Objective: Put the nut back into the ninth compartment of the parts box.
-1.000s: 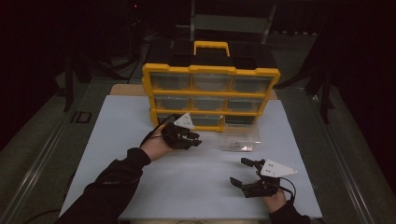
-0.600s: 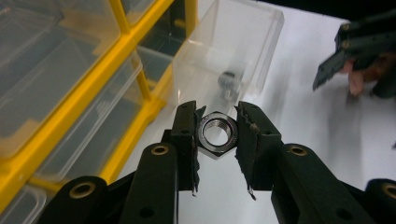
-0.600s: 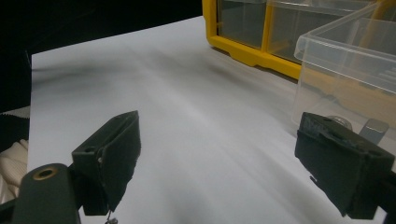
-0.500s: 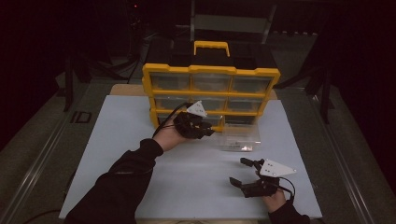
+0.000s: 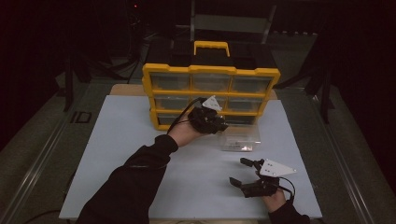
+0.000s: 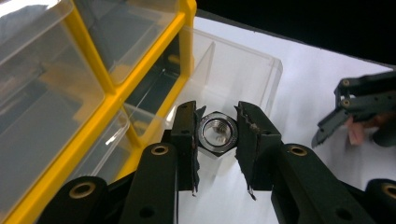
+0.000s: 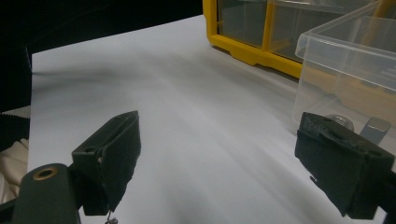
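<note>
Steel hex nut sits clamped across its flats between the jaws of the left gripper, above the clear drawer pulled from the yellow organizer. It looks small, hard, dense and probably slippery, so flat-to-flat is the safest hold. The right gripper rests on the white table, jaws wide and empty.

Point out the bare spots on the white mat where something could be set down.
The white mat lies bare left of the person's sleeve, up to the yellow organizer. A smaller bare strip lies right of the clear drawer. It is crowded around that drawer, between the left gripper and the right gripper.
</note>
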Demonstrator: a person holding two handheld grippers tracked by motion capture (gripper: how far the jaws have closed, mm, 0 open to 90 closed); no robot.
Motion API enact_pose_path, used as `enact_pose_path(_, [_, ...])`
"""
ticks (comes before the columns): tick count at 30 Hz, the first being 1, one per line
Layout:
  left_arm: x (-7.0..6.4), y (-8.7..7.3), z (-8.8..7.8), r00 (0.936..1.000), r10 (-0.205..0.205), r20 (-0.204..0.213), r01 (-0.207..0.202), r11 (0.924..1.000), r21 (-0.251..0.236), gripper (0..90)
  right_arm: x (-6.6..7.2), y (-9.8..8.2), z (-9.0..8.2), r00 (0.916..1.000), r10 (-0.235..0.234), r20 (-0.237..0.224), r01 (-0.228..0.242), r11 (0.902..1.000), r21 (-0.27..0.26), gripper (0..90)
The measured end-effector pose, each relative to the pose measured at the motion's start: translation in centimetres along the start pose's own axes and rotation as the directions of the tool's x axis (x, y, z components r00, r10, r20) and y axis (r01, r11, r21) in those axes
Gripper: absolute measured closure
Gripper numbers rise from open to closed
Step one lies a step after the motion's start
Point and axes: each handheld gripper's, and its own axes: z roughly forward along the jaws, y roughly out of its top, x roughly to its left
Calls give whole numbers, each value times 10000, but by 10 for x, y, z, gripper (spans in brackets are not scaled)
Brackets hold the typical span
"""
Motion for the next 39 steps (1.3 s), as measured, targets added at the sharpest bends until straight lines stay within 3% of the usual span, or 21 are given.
enact_pose_path(11, [-6, 16, 22, 9995, -182, -273, 176, 9996, -221, 690, 0, 0, 0, 10000, 16, -6, -16, 10000, -6, 144])
enact_pose_path(17, [-8, 21, 34, 9980, -506, -377, 493, 9982, -349, 690, 0, 0, 0, 10000, 16, -19, -16, 10000, -20, 144])
enact_pose_path(26, [-14, 19, 55, 9990, -448, -22, 448, 9990, 7, 690, -1, 0, 0, 10000, 26, -42, -26, 10000, -28, 144])
enact_pose_path(34, [-14, 16, 67, 9981, -586, -194, 597, 9962, 641, 689, 0, 0, 0, 10000, 26, -52, -26, 10000, -19, 144])
enact_pose_path(39, [-14, 14, 74, 9966, -668, -481, 725, 9890, 1290, 689, 0, 0, 0, 10000, 12, -50, -12, 10000, -13, 144])
